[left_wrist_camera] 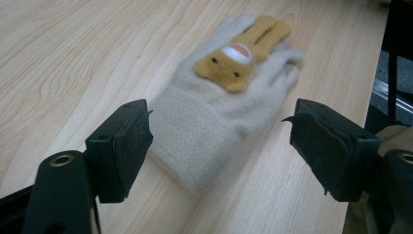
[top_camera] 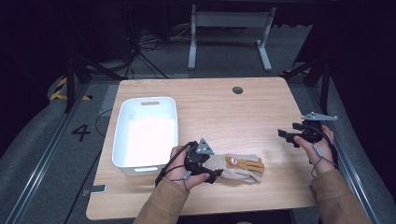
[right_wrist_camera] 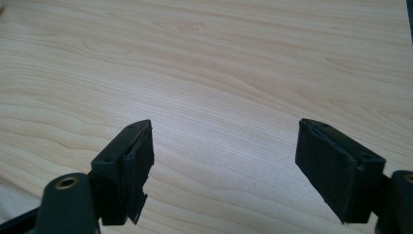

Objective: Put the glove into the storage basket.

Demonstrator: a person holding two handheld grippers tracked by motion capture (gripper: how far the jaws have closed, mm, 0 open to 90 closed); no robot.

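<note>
A cream fleece glove (top_camera: 243, 170) with a yellow-brown animal patch (left_wrist_camera: 241, 53) lies flat near the front edge of the wooden table (top_camera: 224, 107), fingers pointing right. My left gripper (top_camera: 215, 167) is at the glove's cuff end, open. In the left gripper view the cuff (left_wrist_camera: 195, 136) lies between the wide-apart jaws of the left gripper (left_wrist_camera: 219, 117), and neither pad touches it. My right gripper (top_camera: 287, 136) hovers near the table's right edge, open, with only bare wood between the jaws of the right gripper (right_wrist_camera: 224, 141).
A white rectangular bin (top_camera: 122, 140) with a handle slot stands on the left part of the table, just left of my left hand. A round cable hole (top_camera: 237, 90) sits near the far edge. Beyond the table are a dark floor, cables and a white table frame (top_camera: 229, 28).
</note>
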